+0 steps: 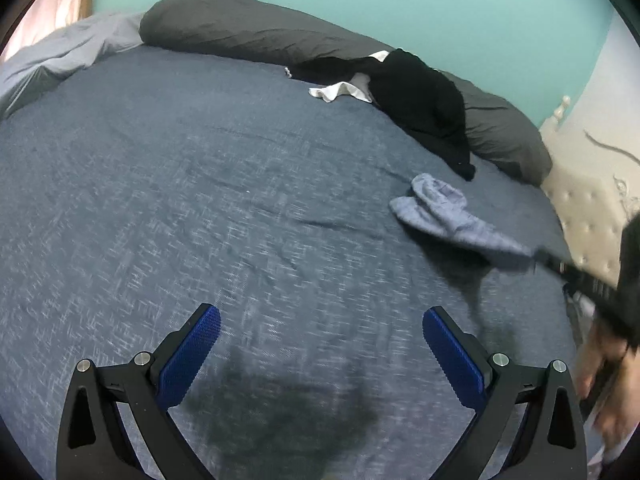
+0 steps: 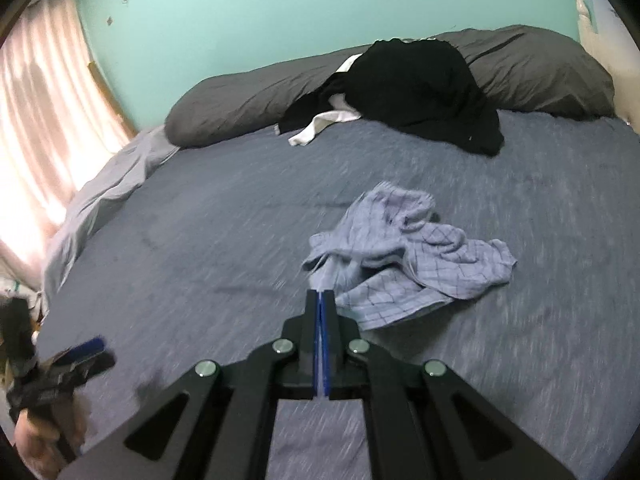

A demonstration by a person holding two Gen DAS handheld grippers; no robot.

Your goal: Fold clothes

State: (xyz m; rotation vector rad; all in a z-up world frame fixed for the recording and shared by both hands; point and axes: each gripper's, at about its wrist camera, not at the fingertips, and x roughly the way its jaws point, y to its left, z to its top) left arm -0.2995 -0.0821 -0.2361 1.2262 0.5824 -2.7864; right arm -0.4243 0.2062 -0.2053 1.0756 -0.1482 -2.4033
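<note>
A crumpled light-blue checked cloth lies on the blue bedspread. My right gripper is shut on a stretched corner of this cloth; in the left wrist view the right gripper comes in from the right edge with the cloth trailing from its tips. My left gripper hovers open over bare bedspread with nothing between its blue pads, well to the left of the cloth. It shows in the right wrist view at the lower left, held by a hand.
A heap of black clothes with a white garment rests against grey pillows at the far side. A cream tufted headboard stands on the right, a rumpled grey sheet on the left.
</note>
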